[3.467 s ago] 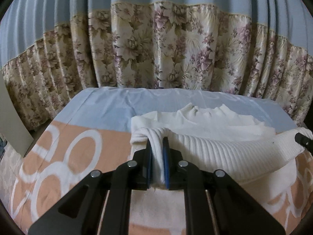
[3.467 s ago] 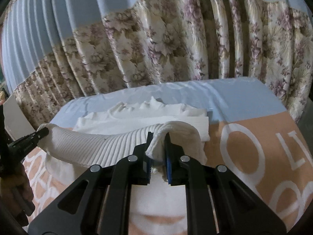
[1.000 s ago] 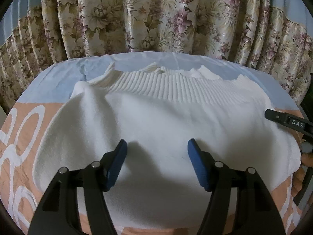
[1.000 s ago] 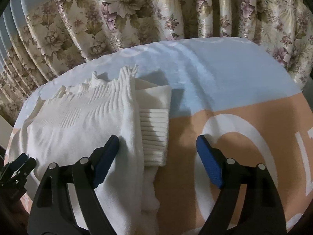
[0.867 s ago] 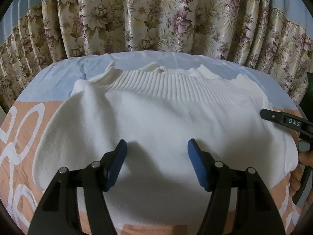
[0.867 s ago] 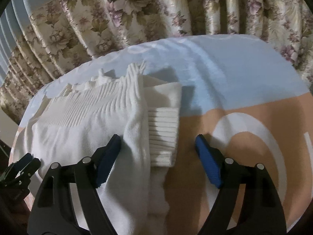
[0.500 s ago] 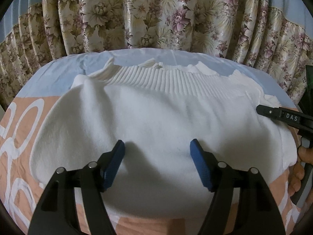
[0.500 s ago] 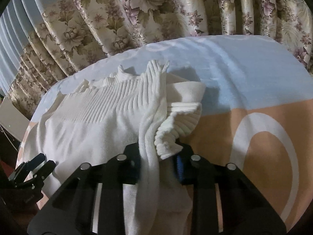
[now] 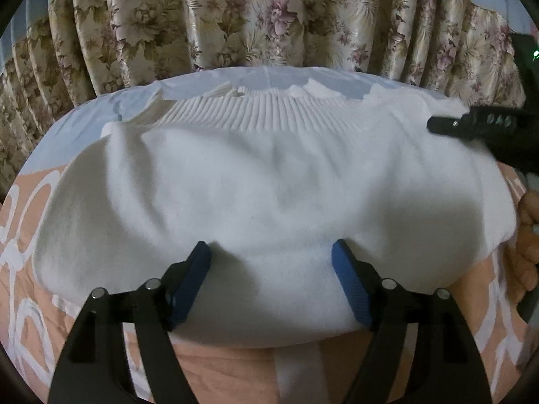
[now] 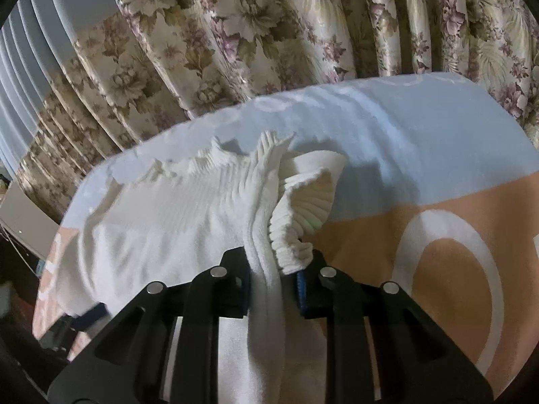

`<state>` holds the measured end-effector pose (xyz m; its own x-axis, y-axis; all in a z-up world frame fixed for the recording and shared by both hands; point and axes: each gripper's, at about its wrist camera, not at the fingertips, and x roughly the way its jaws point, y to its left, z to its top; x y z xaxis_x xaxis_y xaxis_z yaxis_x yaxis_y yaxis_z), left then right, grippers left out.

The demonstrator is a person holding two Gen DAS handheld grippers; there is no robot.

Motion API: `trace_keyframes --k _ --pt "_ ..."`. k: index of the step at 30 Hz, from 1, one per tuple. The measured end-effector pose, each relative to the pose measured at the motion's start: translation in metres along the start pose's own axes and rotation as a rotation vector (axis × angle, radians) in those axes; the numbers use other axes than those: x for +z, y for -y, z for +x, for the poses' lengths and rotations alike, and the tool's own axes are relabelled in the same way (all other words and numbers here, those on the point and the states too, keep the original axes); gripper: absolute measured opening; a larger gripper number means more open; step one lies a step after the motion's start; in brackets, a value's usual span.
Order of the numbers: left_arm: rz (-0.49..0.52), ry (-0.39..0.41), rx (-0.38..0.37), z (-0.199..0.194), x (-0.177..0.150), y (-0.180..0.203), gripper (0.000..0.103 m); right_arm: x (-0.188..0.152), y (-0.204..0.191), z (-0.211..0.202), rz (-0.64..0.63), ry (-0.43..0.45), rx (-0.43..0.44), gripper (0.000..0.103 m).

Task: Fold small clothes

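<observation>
A white knitted sweater (image 9: pixel 262 181) lies folded on the bed, its ribbed hem at the far side. My left gripper (image 9: pixel 271 269) is open, its blue pads straddling the near fold of the sweater without pinching it. My right gripper (image 10: pixel 274 274) is shut on the sweater's right edge (image 10: pixel 269 235), with the layers and a ribbed cuff (image 10: pixel 303 215) bunched up between the pads. The right gripper also shows at the right edge of the left wrist view (image 9: pixel 471 124), over the sweater's far right corner.
The bed cover (image 10: pixel 438 155) is light blue at the far side and peach with white rings near me. A floral curtain (image 9: pixel 269 17) hangs close behind the bed. A hand (image 9: pixel 529 232) holds the right gripper's handle.
My right gripper has closed on the sweater's right edge and cuff and bunched them up. My left gripper stays open and has slid a little further onto the near fold.
</observation>
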<state>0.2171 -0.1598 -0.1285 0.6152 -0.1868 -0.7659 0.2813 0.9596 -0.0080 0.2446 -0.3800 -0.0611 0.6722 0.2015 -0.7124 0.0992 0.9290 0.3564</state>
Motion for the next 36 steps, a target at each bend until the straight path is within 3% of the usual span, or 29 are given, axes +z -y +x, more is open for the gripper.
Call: trace_keyframes --k 4,12,19,29,36 --pt "0.006 -0.012 0.006 0.001 0.0 0.001 0.079 0.016 -0.019 -0.012 -0.009 0.016 0.04 0.019" --pt "-0.054 -0.003 -0.066 -0.009 0.003 -0.015 0.078 0.035 -0.055 -0.02 -0.006 0.023 0.115 0.019" --pt "-0.085 0.023 -0.062 -0.02 0.006 -0.038 0.078 0.037 -0.081 -0.019 -0.015 0.023 0.128 0.019" --pt "-0.152 0.067 -0.005 -0.037 0.026 -0.111 0.078 0.043 -0.152 0.003 -0.03 -0.002 0.19 0.019" --pt "-0.207 0.081 0.052 -0.049 0.03 -0.179 0.078 0.043 -0.222 0.051 -0.02 -0.072 0.236 0.019"
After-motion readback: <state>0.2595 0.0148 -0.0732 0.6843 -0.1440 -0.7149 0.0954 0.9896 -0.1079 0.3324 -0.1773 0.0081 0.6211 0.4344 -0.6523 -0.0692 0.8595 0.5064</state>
